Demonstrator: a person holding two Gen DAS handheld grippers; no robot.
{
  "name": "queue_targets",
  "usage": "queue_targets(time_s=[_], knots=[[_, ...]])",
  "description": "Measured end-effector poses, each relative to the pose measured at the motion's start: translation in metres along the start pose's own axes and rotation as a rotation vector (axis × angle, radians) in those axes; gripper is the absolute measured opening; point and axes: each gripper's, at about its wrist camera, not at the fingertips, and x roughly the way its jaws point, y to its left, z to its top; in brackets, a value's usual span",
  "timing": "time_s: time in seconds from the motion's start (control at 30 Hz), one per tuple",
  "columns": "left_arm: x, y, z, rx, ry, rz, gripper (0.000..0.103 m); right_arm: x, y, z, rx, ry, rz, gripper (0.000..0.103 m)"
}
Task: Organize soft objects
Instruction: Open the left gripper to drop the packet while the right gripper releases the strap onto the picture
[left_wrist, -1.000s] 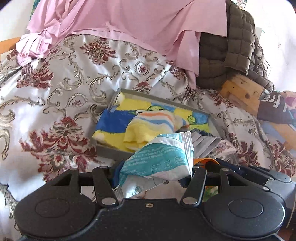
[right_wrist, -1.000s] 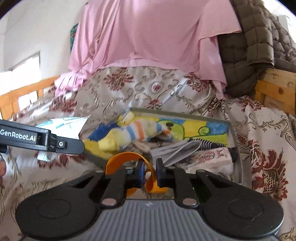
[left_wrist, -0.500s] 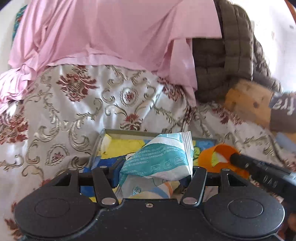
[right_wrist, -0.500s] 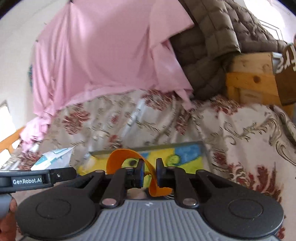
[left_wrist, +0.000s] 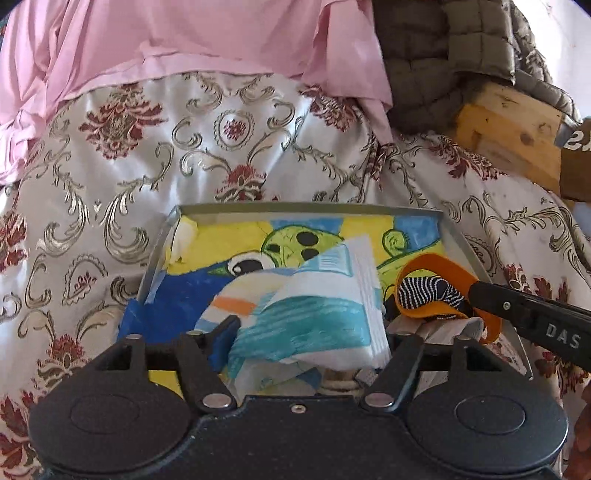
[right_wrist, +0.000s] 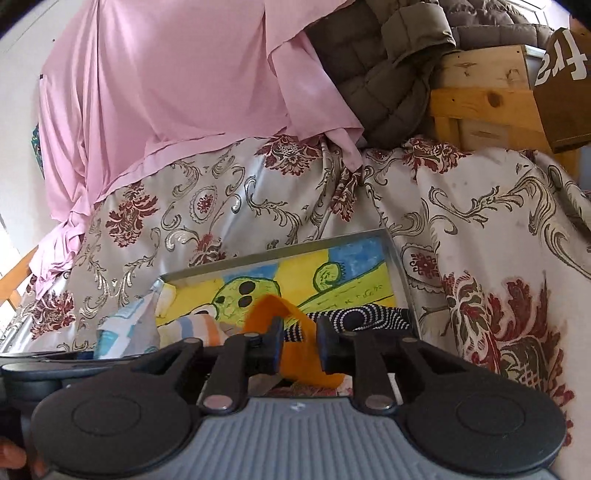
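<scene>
A grey tray (left_wrist: 306, 208) lined with a yellow, blue and green drawing lies on the floral bedspread (left_wrist: 110, 166). My left gripper (left_wrist: 314, 338) hovers over its near side, jaws opening. A teal and white packet (left_wrist: 306, 321) sags between the fingers onto a pastel striped cloth (left_wrist: 236, 299). My right gripper (right_wrist: 300, 341) reaches in from the right, jaws opening too. An orange band (right_wrist: 299, 350) still lies between its pads. That orange band (left_wrist: 436, 269) loops over a black and white striped sock (left_wrist: 428, 291) in the tray's right part.
A pink sheet (left_wrist: 184, 48) and an olive quilted jacket (left_wrist: 443, 55) are heaped behind the tray. A wooden bed frame (left_wrist: 509, 122) and a brown box with white letters (right_wrist: 561, 85) stand at the right. Part of a hand (right_wrist: 11, 454) shows at the lower left.
Both grippers have come in over the tray, the right one rolling as it moved. Both pairs of jaws now stand wider. The packet has dropped lower and the orange band has loosened.
</scene>
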Motion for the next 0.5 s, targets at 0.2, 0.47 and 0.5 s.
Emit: queue_targets(time_s=[0.2, 0.47, 0.5], knots=[[0.001, 0.001, 0.004, -0.033, -0.004, 0.012, 0.078, -0.016, -0.003, 0.005, 0.017, -0.027, 0.025, 0.034], [0.014, -0.015, 0.02, 0.016, -0.051, 0.067, 0.086, -0.024, -0.019, 0.01, 0.058, -0.058, 0.015, 0.051], [0.014, -0.016, 0.021, 0.011, -0.059, 0.067, 0.088, -0.024, -0.022, 0.009, 0.069, -0.058, 0.015, 0.052]])
